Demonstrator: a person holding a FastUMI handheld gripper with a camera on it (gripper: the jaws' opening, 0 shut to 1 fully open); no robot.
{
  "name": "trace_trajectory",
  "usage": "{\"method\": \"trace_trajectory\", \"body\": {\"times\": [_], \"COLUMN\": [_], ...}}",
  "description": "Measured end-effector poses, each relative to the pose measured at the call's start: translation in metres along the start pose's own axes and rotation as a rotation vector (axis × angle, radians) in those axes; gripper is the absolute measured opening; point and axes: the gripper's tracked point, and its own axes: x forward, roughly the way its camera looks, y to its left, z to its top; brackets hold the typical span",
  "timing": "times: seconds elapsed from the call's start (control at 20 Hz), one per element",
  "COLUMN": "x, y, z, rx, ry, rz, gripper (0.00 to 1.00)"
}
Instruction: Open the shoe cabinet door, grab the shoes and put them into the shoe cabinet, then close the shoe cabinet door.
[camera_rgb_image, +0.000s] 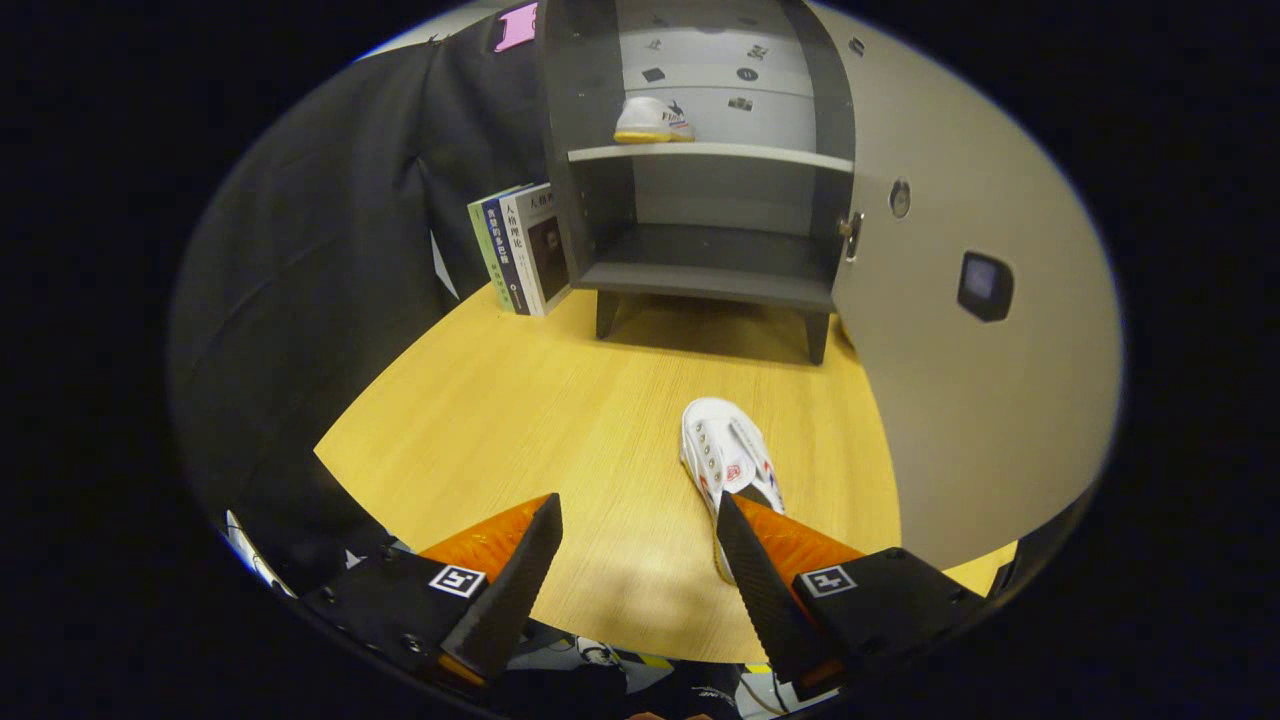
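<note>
A grey shoe cabinet (700, 280) stands at the far side of the wooden table (520, 420), its door (960, 380) swung wide open to the right. One white shoe with a yellow sole (653, 121) rests on the upper shelf. A second white shoe (727, 460) lies on the table, toe toward the cabinet, just ahead of the right finger, which overlaps its heel end. My gripper (640, 520) is open above the table's near edge with nothing between its fingers. The lower shelf (715, 262) holds nothing.
Several books (522, 248) stand upright against the cabinet's left side. Black cloth hangs behind and to the left of the table. The open door reaches forward along the table's right side, close to the shoe on the table.
</note>
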Motion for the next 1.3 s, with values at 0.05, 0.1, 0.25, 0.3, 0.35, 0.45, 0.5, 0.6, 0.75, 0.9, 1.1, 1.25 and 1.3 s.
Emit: {"method": "trace_trajectory", "body": {"times": [0.05,0.1,0.25,0.3,0.35,0.45,0.5,0.6,0.75,0.9,1.1,1.25,1.3], "x": [0.01,0.019,0.042,0.048,0.056,0.068,0.074,0.086,0.108,0.127,0.146,0.147,0.147], "y": [-0.006,-0.013,-0.022,-0.025,-0.026,-0.028,-0.029,-0.034,-0.043,-0.044,-0.065,-0.067,-0.065], "z": [-0.004,-0.006,-0.016,-0.02,-0.024,-0.031,-0.034,-0.037,-0.034,-0.025,-0.022,-0.019,-0.018], "rx": [-0.006,-0.021,-0.061,-0.073,-0.081,-0.079,-0.076,-0.092,-0.126,-0.133,-0.148,-0.138,-0.152], "ry": [0.017,0.03,0.07,0.084,0.096,0.114,0.121,0.119,0.097,0.059,0.051,0.042,0.042], "rz": [-0.008,-0.021,-0.03,-0.031,-0.032,-0.028,-0.025,-0.04,-0.07,-0.082,-0.155,-0.156,-0.139], "gripper": [0.98,0.98,0.98,0.98,0.98,0.98,0.98,0.98,0.98,0.97,0.8,0.38,0.35]}}
